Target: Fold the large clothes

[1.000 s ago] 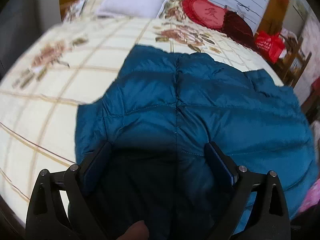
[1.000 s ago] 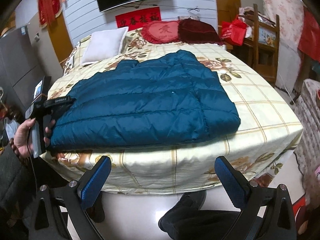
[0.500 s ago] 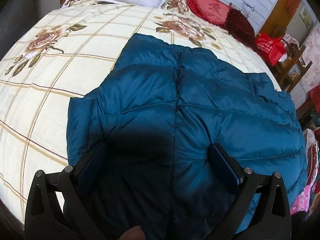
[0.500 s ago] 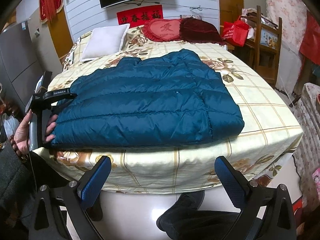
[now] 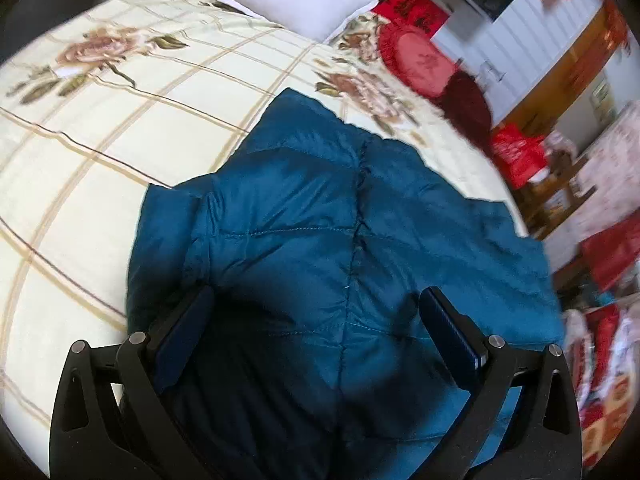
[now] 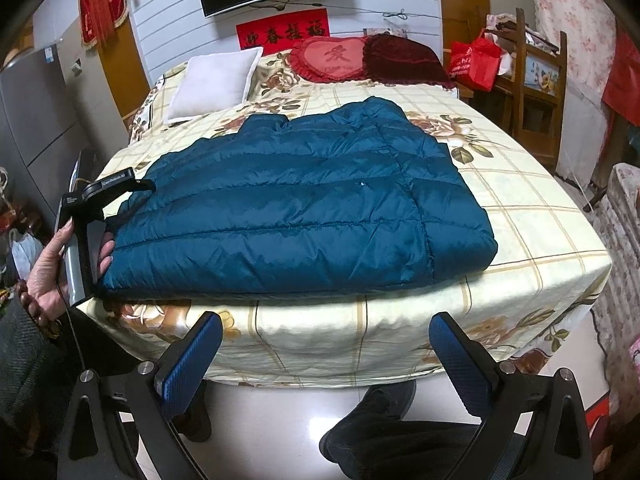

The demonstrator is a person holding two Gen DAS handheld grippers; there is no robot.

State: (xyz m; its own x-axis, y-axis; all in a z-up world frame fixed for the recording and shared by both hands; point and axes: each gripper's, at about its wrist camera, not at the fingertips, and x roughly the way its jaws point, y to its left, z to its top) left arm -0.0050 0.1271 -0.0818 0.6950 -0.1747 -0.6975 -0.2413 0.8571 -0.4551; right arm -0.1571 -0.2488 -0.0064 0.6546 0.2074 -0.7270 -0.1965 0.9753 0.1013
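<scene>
A teal quilted down jacket [image 6: 304, 208] lies folded flat on the bed, near its front edge. My left gripper [image 5: 316, 320] hovers over the jacket's [image 5: 320, 240] near end, jaws wide open with the padded cloth below them and nothing pinched. The right wrist view shows that same left gripper [image 6: 100, 200] in a hand at the jacket's left end. My right gripper [image 6: 324, 344] stays back from the bed over the floor, open and empty.
The bed [image 6: 540, 216] has a cream floral checked sheet, a white pillow [image 6: 216, 84] and red cushions [image 6: 332, 60] at the head. A wooden chair with a red bag [image 6: 476, 64] stands at the right. A grey cabinet [image 6: 36, 120] is at the left. The person's feet [image 6: 368, 432] are below.
The left gripper has shifted and rolled over the jacket's end, so the view now tilts and shows more of the bed's head. The right gripper has kept still.
</scene>
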